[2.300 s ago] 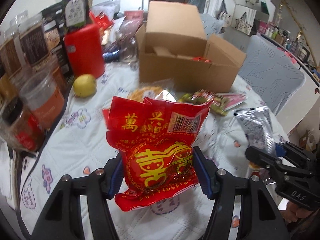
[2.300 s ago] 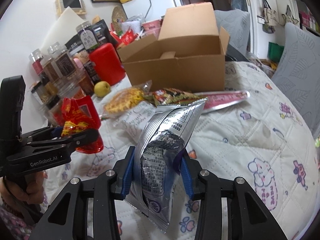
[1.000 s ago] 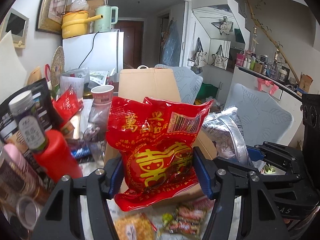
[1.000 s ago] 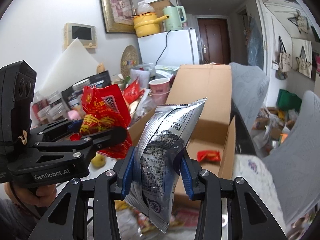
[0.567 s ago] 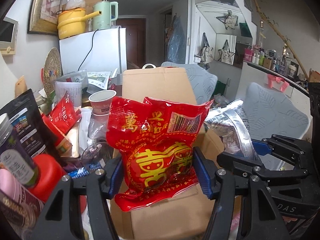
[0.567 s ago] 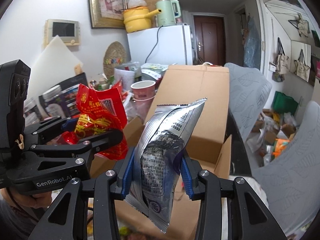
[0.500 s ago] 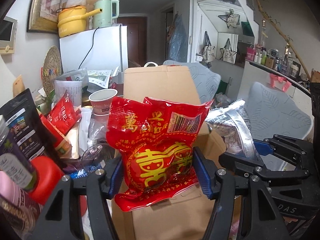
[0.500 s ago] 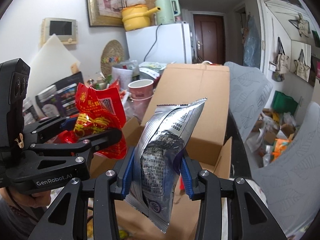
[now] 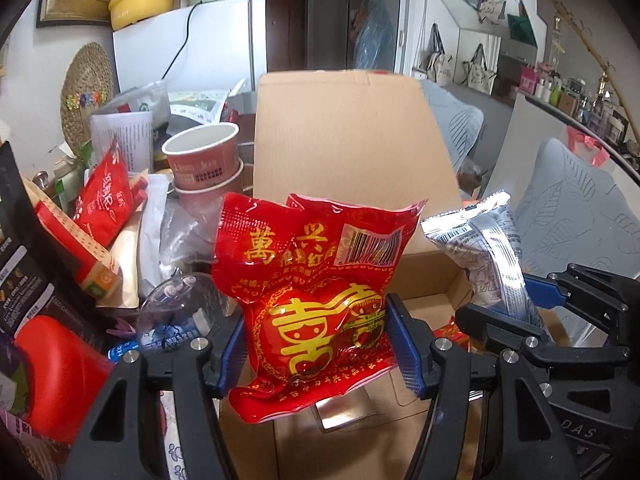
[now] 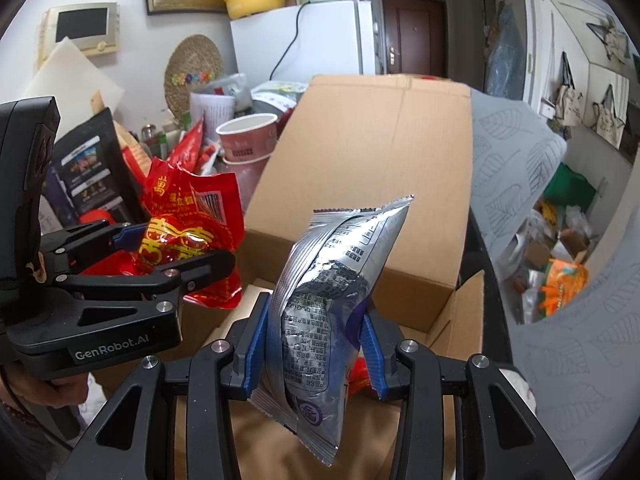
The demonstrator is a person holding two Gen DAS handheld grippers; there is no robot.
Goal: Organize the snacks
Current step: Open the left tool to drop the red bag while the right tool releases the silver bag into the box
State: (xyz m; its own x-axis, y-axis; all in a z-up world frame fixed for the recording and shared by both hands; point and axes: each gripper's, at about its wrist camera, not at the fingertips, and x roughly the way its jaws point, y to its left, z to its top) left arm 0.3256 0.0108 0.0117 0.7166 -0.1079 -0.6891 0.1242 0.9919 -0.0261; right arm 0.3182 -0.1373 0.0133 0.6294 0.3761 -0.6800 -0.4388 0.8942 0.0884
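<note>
My left gripper point(image 9: 316, 344) is shut on a red snack bag point(image 9: 312, 280) with gold characters, held upright over the near edge of an open cardboard box point(image 9: 352, 152). Beside it on the right, my right gripper point(image 10: 312, 352) is shut on a silver foil snack bag point(image 10: 324, 304), also above the box point(image 10: 380, 152). In the left wrist view the silver bag point(image 9: 488, 252) shows at right; in the right wrist view the red bag point(image 10: 188, 232) shows at left. A small red packet point(image 10: 358, 376) lies inside the box, mostly hidden.
Left of the box the table is crowded: stacked paper cups point(image 9: 204, 164), red packets point(image 9: 102, 204), a red container point(image 9: 60, 368), a dark pouch point(image 10: 88, 168). A white fridge point(image 9: 188, 48) stands behind. Grey cushioned chairs point(image 9: 576, 216) are at right. The box's tall rear flap stands upright.
Both grippers have moved forward and slightly down with their bags; the box now looms larger and its inside shows beneath them. Neither grip has altered.
</note>
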